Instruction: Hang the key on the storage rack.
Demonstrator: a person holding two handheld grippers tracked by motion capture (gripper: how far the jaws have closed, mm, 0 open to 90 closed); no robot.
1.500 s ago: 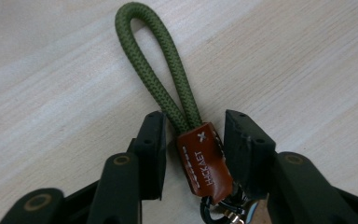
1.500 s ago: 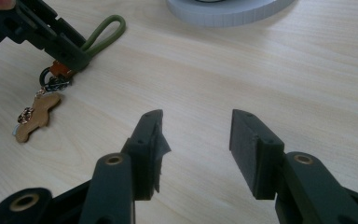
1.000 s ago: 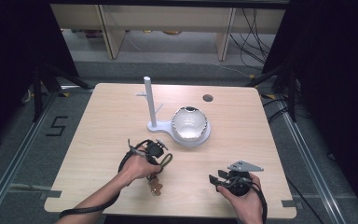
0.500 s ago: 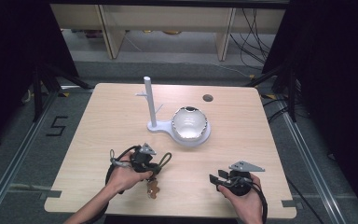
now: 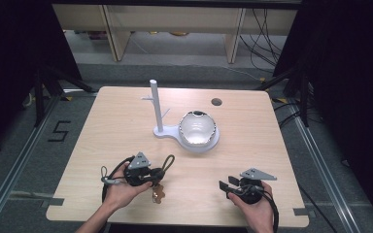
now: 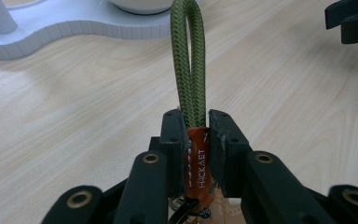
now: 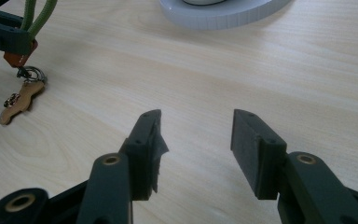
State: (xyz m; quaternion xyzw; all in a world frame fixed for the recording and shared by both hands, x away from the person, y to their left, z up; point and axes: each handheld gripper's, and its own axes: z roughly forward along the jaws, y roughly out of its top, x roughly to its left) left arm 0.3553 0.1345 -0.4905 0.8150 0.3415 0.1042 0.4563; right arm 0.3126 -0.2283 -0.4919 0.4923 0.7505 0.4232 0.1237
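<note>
Near the desk's front edge, left of centre, the left claw (image 6: 196, 122) pinches the keychain lanyard (image 6: 192, 60) by its orange leather tab, and since that grip is on a narrow strip, a tug or twist could well slide the tab out and drop it onto the desk (image 5: 126, 126). The right claw (image 7: 196, 140) hovers spread and empty near the front right corner. The left gripper view shows the printed tab between the jaws; the right gripper view shows the ring and wooden tag (image 7: 21, 100) hanging below, resting on the desk.

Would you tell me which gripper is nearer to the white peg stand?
Left. The left gripper sits just front-left of the stand; the right gripper is farther off, front-right.
</note>
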